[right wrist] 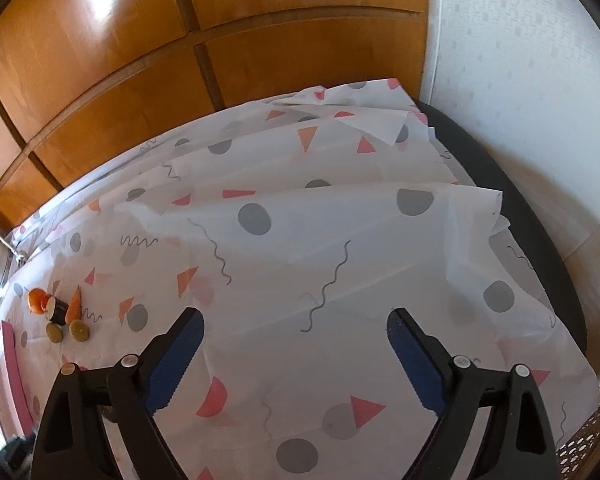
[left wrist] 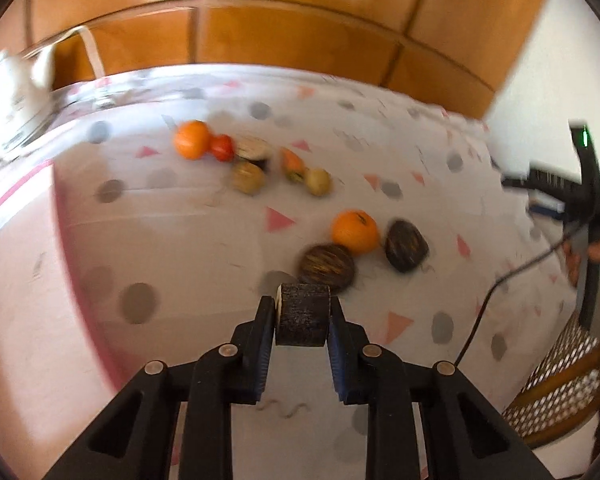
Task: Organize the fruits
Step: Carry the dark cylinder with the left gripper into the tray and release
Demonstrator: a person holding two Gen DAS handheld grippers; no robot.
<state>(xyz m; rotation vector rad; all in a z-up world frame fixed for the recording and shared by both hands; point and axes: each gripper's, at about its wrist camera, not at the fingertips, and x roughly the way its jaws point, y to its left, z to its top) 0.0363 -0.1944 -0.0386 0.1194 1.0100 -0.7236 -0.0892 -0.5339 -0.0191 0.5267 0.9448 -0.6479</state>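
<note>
My left gripper point(left wrist: 303, 312) is shut on a dark cylindrical fruit piece point(left wrist: 303, 322), which sits squarely between its blue pads above the patterned cloth. Just beyond it lie two dark round fruits point(left wrist: 327, 267) point(left wrist: 406, 245) with an orange point(left wrist: 355, 231) between them. Farther back is a cluster: another orange point(left wrist: 191, 139), a tomato point(left wrist: 222, 148), a cut dark piece point(left wrist: 253, 148), a carrot point(left wrist: 291, 160) and two brownish round fruits point(left wrist: 247, 177) point(left wrist: 318, 181). My right gripper point(right wrist: 294, 330) stands open over bare cloth; the far cluster point(right wrist: 58, 312) shows at its left.
A white patterned cloth point(right wrist: 340, 240) covers the table, with wooden cupboard doors point(left wrist: 300, 40) behind. A white teapot point(left wrist: 14, 88) stands at the back left. A wicker chair point(left wrist: 560, 380) and a black cable point(left wrist: 500, 288) are at the right, where a hand holds the other gripper point(left wrist: 588, 216).
</note>
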